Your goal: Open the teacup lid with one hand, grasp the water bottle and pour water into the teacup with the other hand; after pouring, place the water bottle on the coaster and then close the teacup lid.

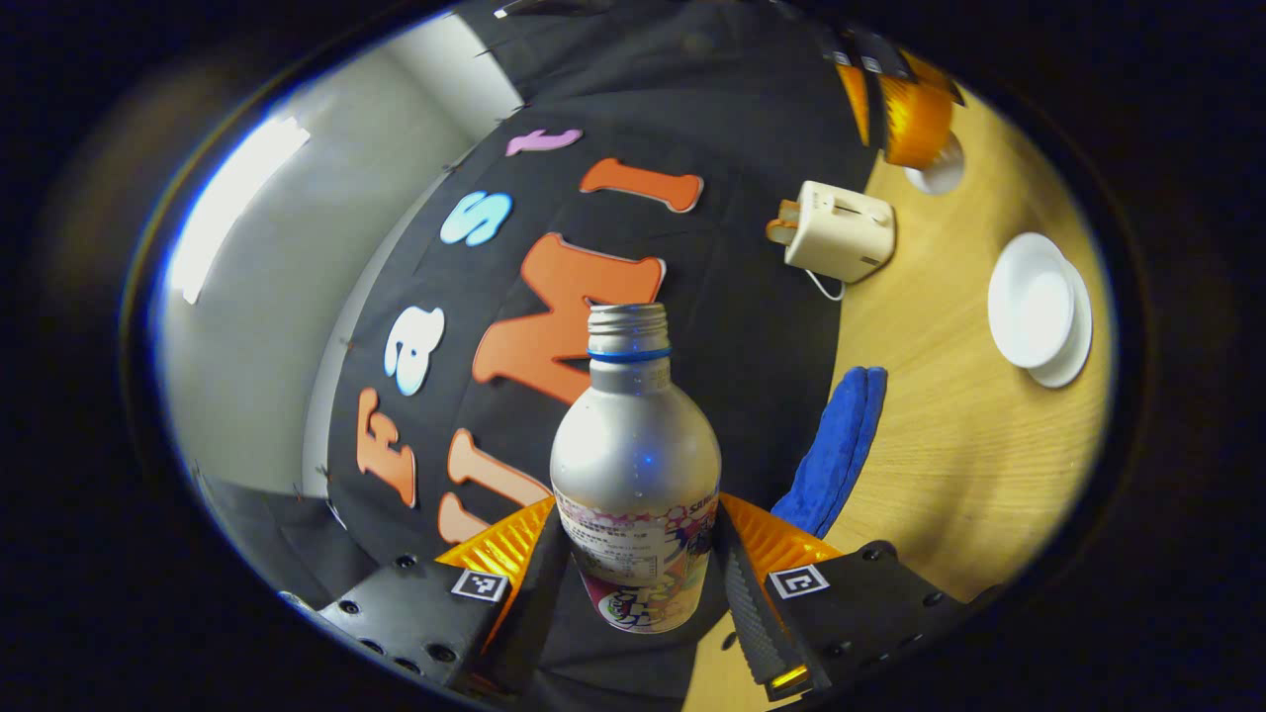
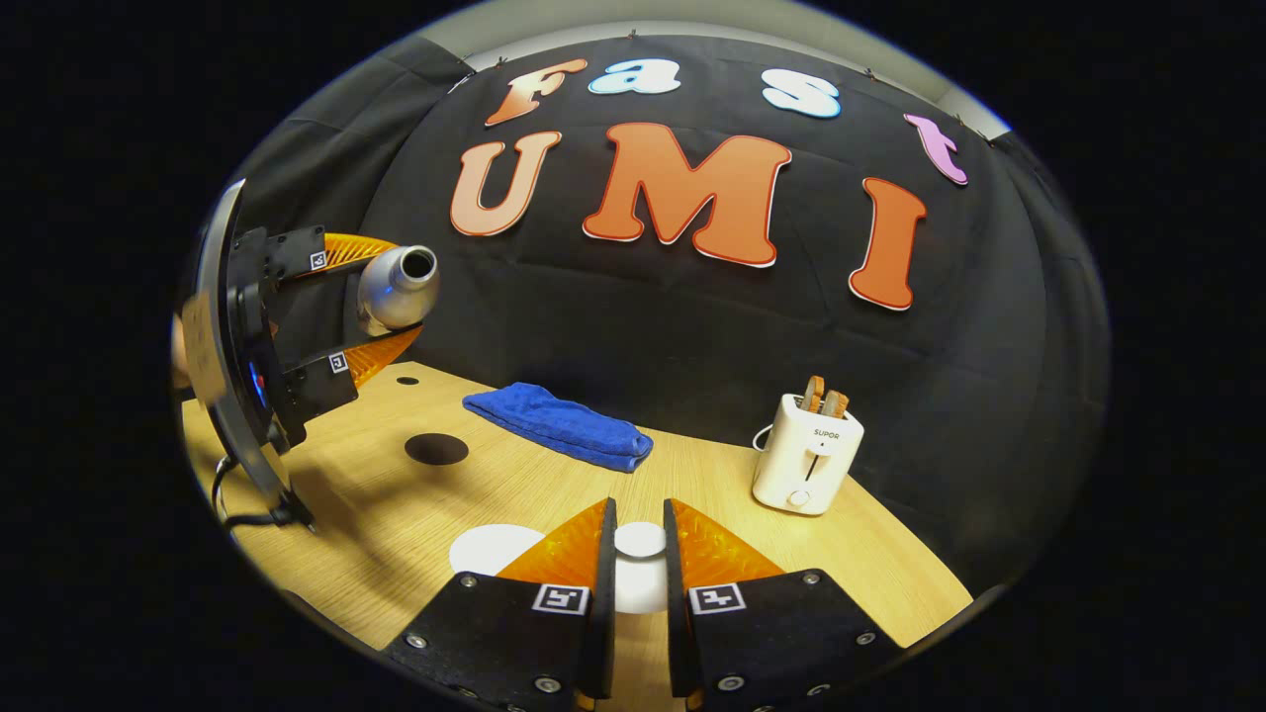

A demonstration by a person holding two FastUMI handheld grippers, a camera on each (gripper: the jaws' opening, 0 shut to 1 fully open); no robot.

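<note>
A silver water bottle [image 1: 633,445] with no cap on its threaded neck sits between my left gripper's [image 1: 638,516] fingers, which are shut on its labelled lower body. In the right gripper view that left gripper [image 2: 384,300] holds the bottle [image 2: 406,272] tipped sideways above the table's left end, mouth pointing right. My right gripper [image 2: 639,508] is shut on the white teacup lid [image 2: 640,542], raised over the table; the left gripper view has this gripper [image 1: 915,124] with the lid [image 1: 940,176] at its tip. The white teacup [image 1: 1029,297] stands uncovered on its saucer. A round black coaster [image 2: 436,448] lies on the table.
A folded blue cloth [image 2: 559,425] lies near the back wall. A cream toaster [image 2: 806,455] with toast in it stands to the right. The white teacup [image 2: 492,547] is just left of my right fingers. A cable [image 2: 232,509] trails at the wooden table's [image 2: 870,564] left edge.
</note>
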